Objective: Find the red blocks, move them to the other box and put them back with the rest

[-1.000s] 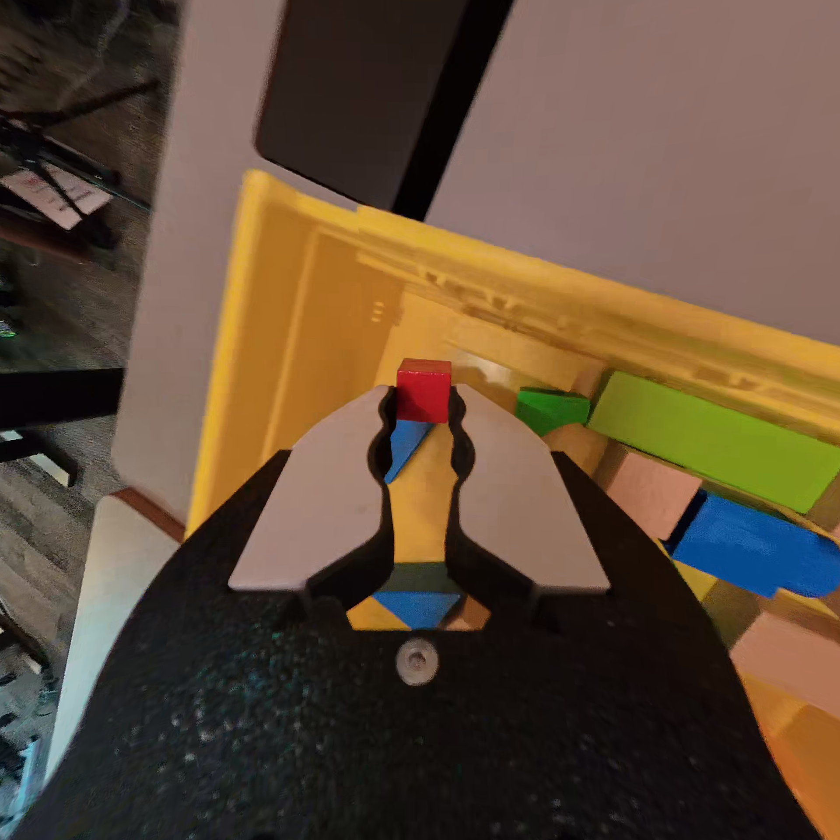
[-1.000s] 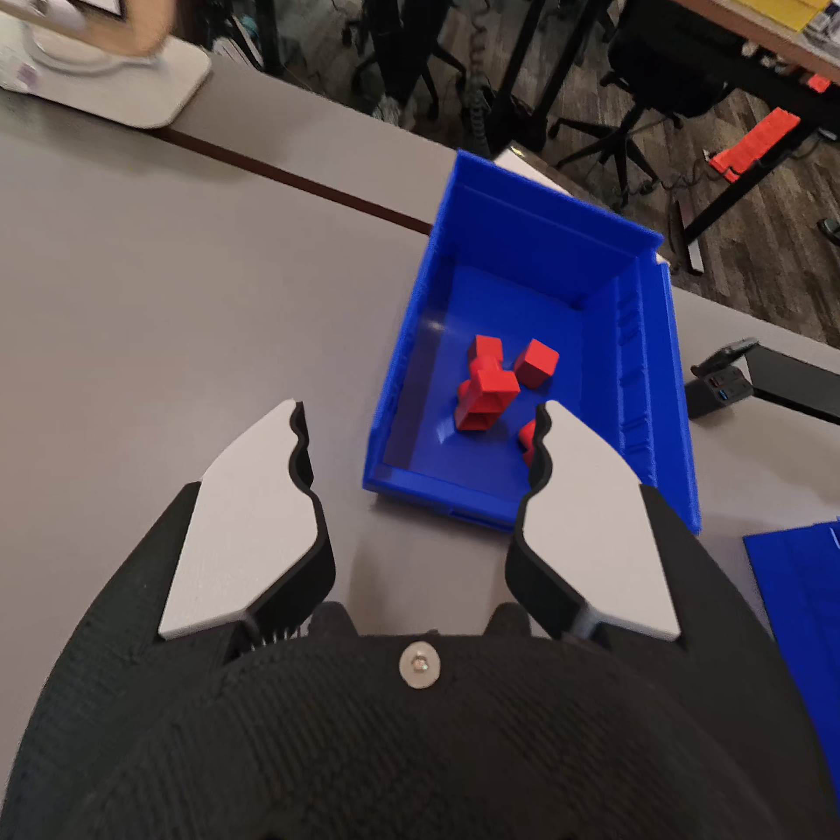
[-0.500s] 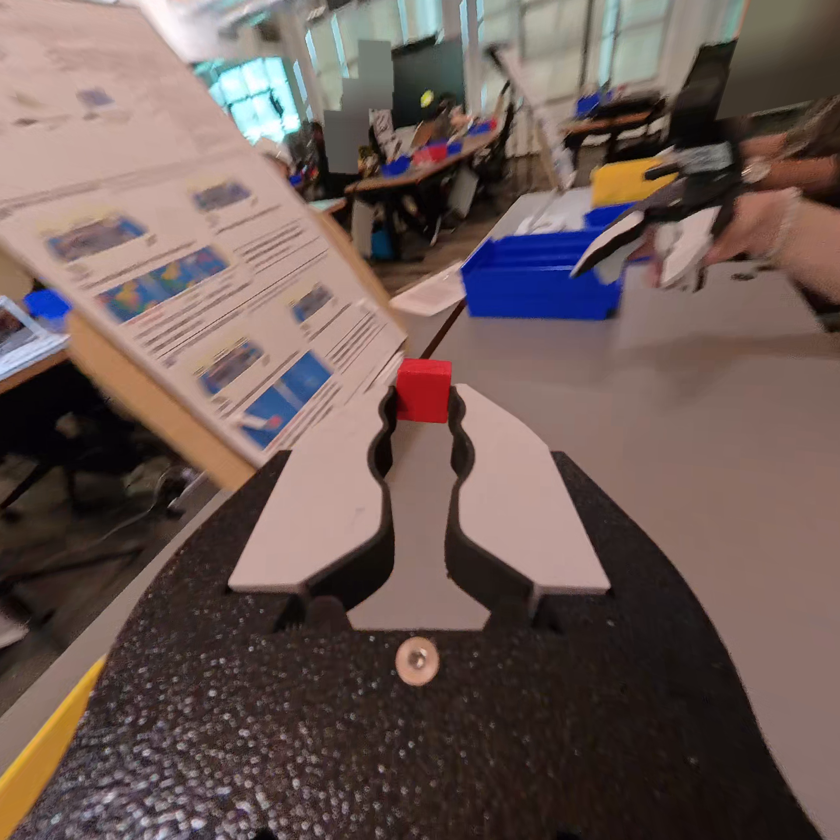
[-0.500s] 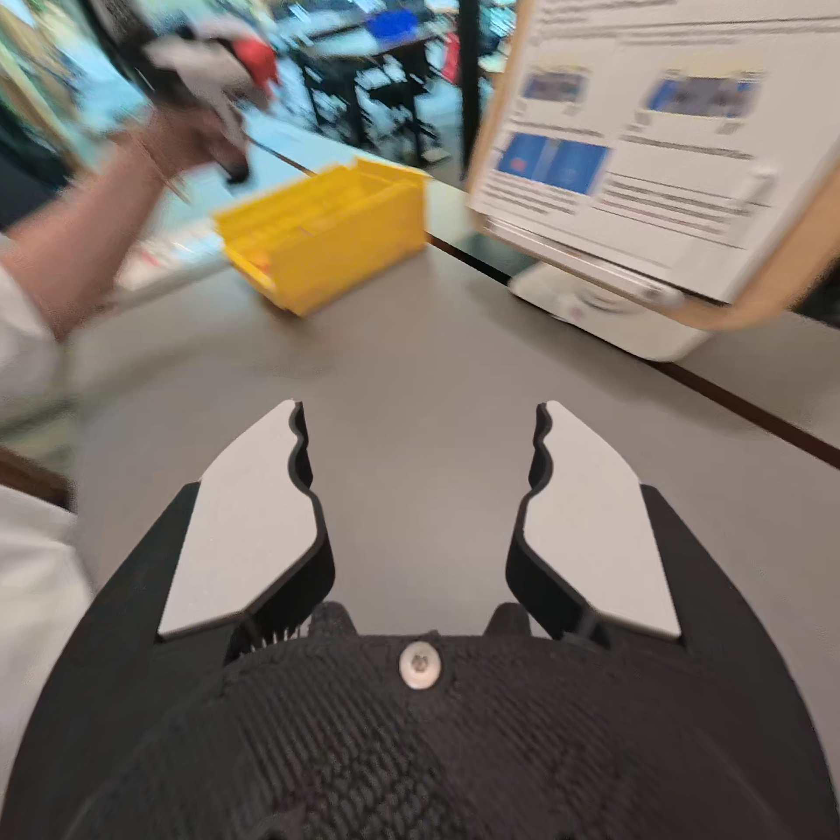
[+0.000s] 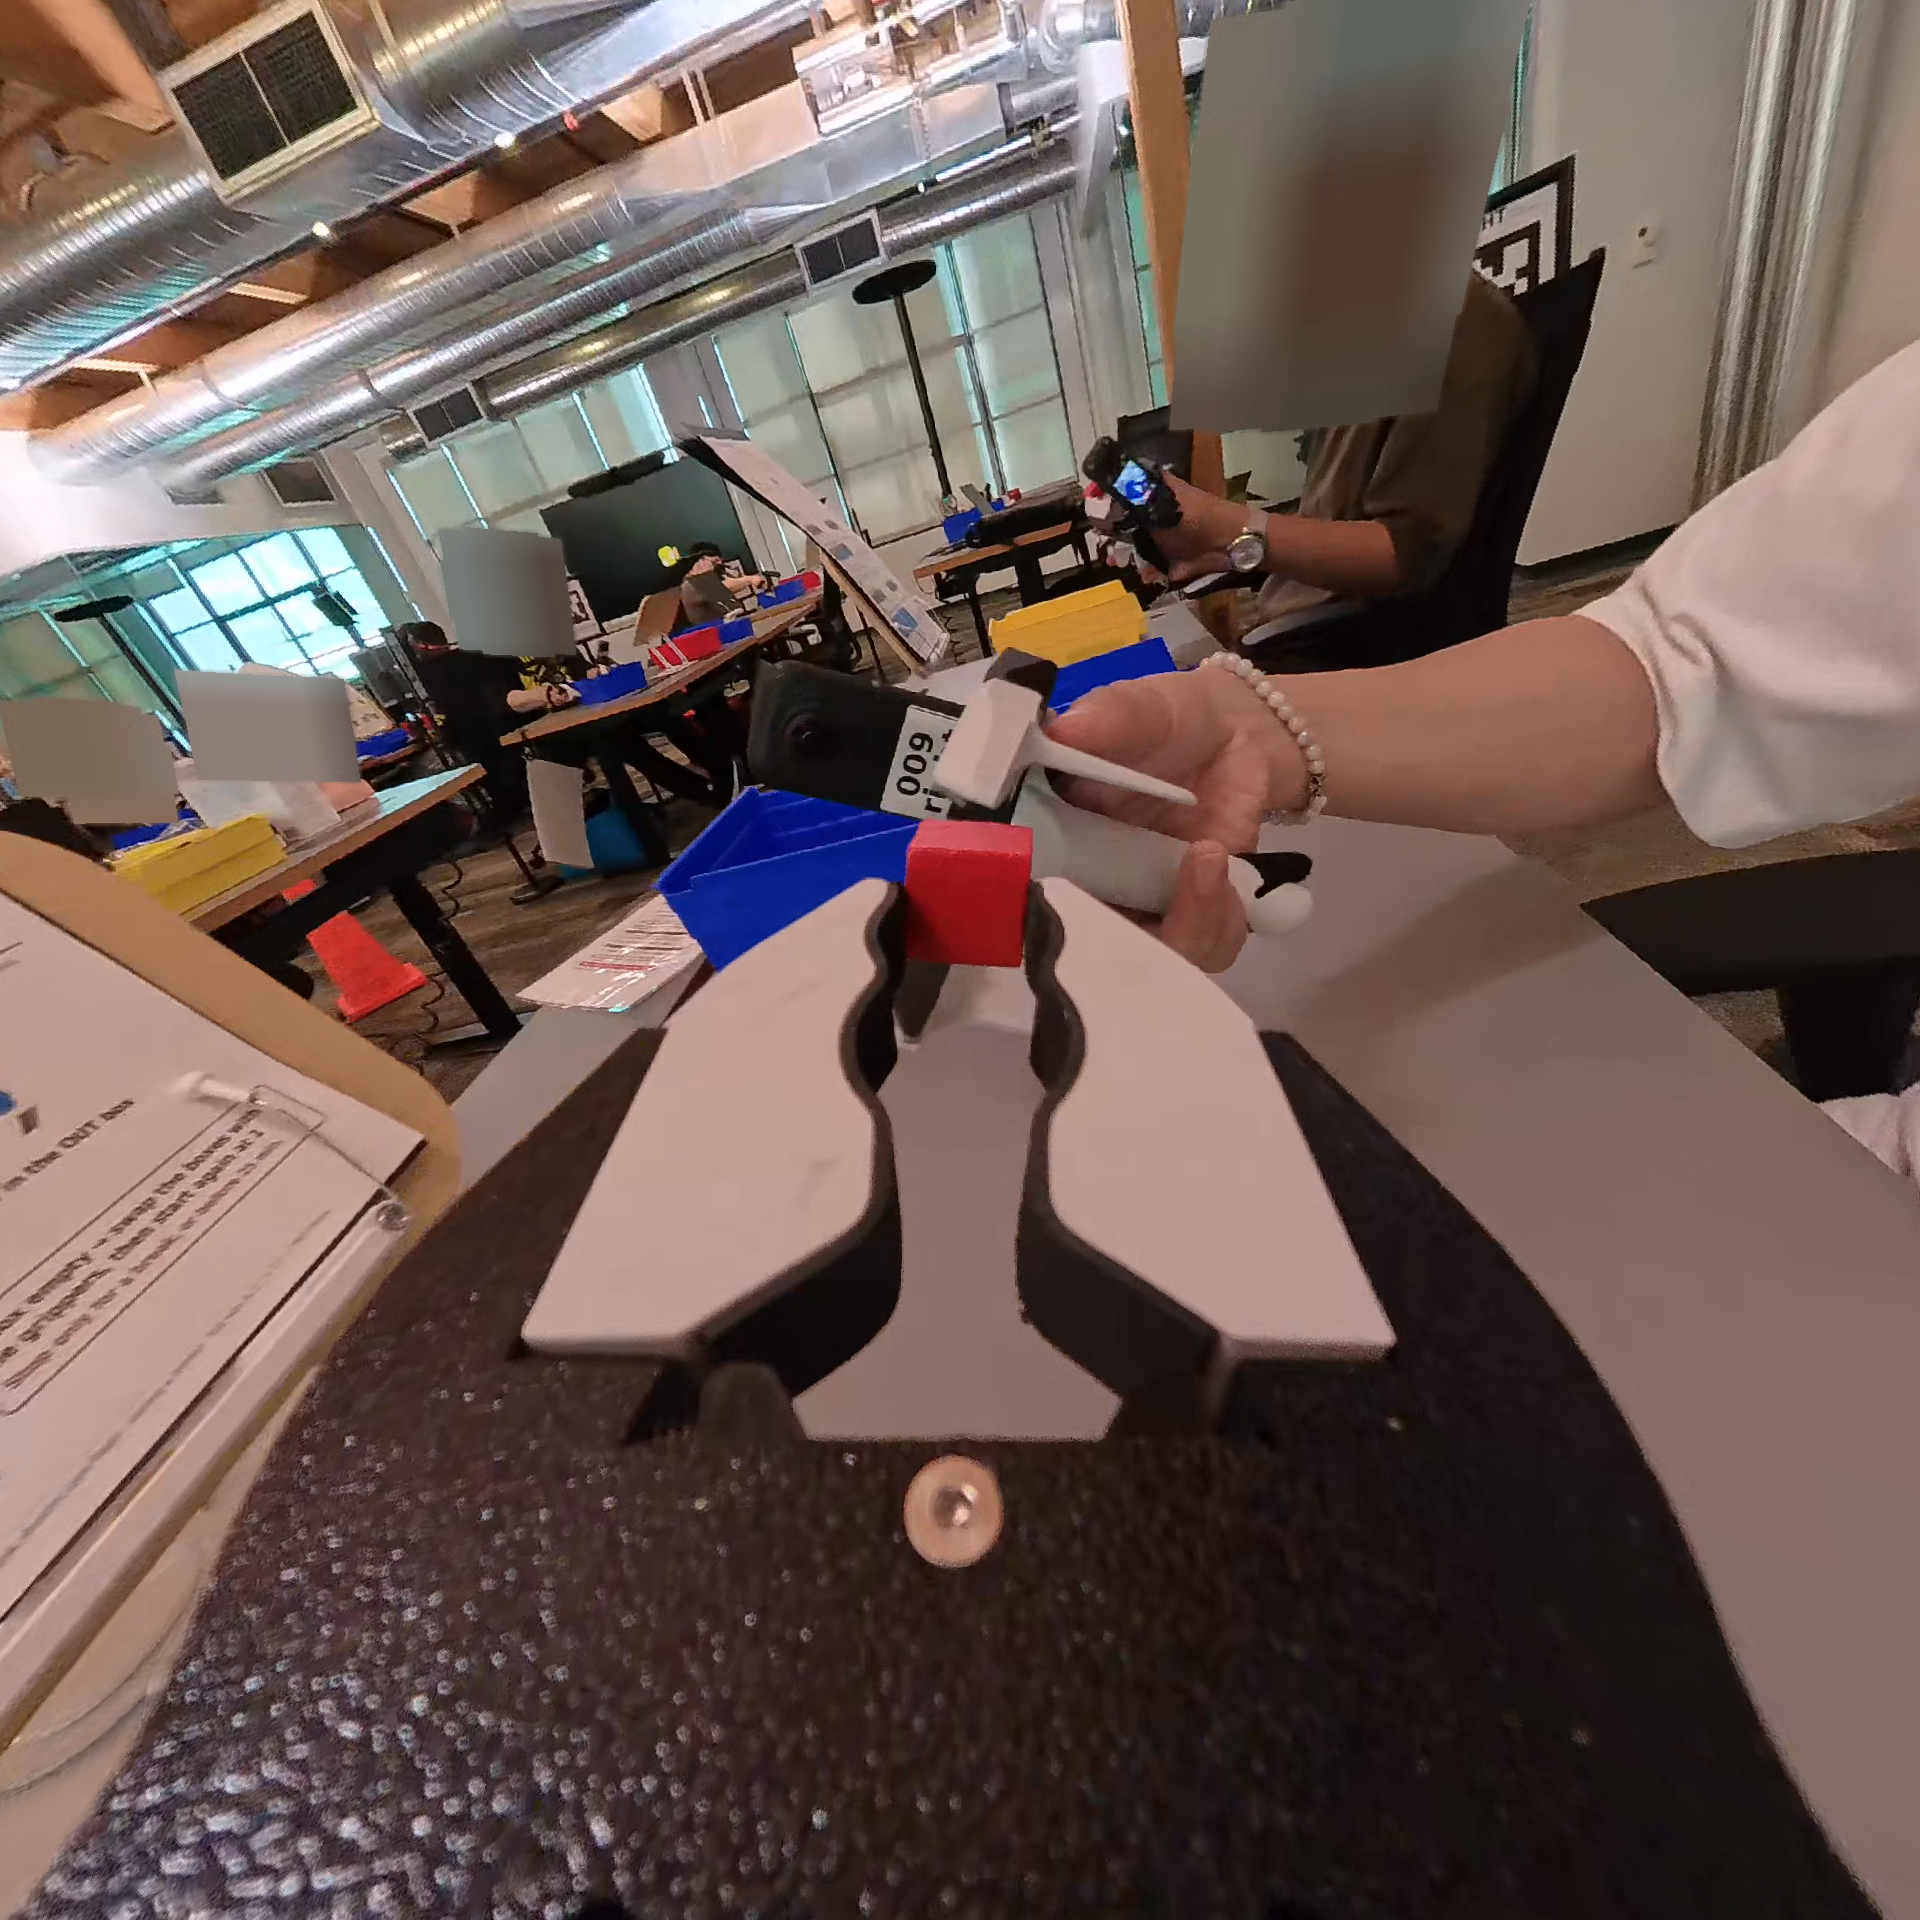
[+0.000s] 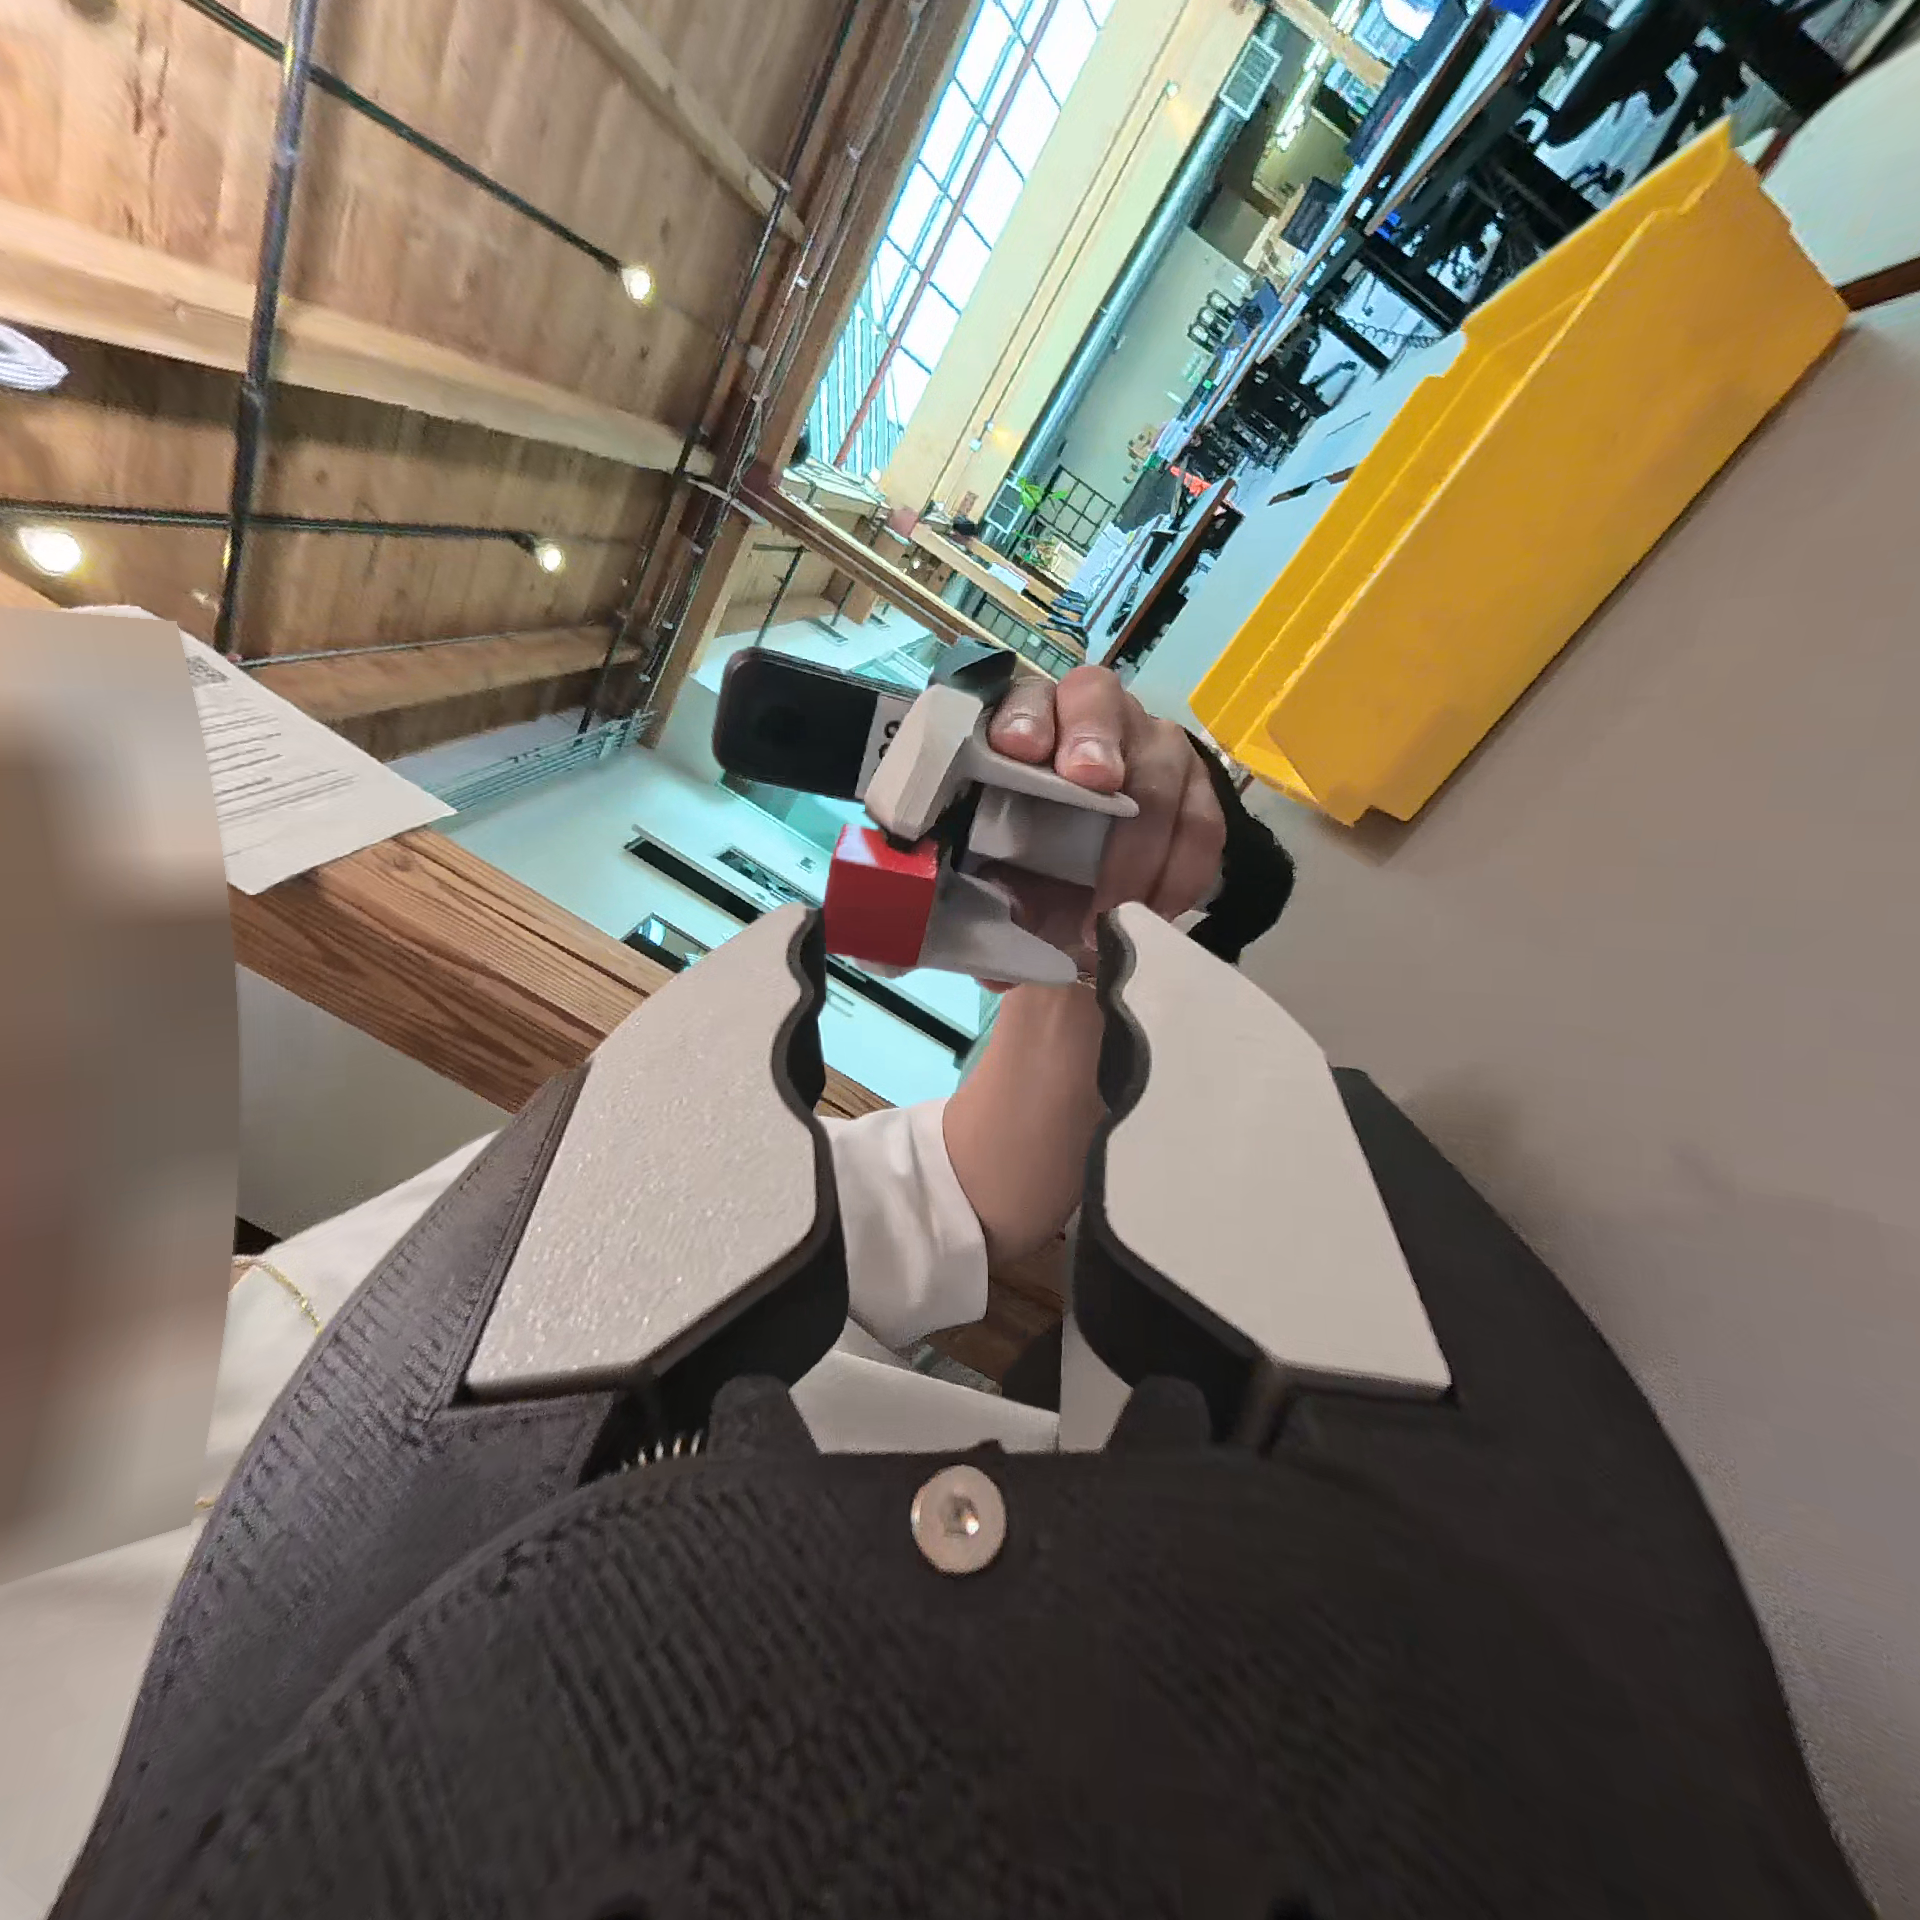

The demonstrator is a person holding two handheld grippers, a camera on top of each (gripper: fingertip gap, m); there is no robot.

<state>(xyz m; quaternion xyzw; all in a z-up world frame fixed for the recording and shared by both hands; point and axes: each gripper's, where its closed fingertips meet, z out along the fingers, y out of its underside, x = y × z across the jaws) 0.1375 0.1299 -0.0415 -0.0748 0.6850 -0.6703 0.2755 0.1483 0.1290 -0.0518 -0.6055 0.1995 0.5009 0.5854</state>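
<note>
**Mid-air transfer of a red block between the two grippers.** The left gripper [image 5: 961, 914] holds the block [image 5: 966, 894] at the very tips of its fingers, with both pads pressing on opposite faces. The block is off the table [image 5: 1558, 1143], between the blue box [image 5: 790, 873] ahead and the yellow box [image 6: 1507, 468] off to the side. The right gripper [image 6: 961, 935] faces the left one with its jaws part-open and empty. In its own view the block [image 6: 878, 904] sits close to one fingertip rather than centred in the gap.

We judge the step in hand to be a handover, so that the right gripper can carry the block on to the blue box. To do it well:

- We centre the block in the right gripper's gap before closing, since an off-centre closure would push the block sideways out of the left gripper's shallow hold.
- We turn the right gripper crosswise to the left one, so that it closes on the two free faces.
- We bring the right pads far enough over the block to seat it behind the tips.
- We keep the left gripper closed until the right pads plainly press on the block, and only then let go.
- We hold both wrists steady over the table, so that a dropped block does not reach the floor.
</note>
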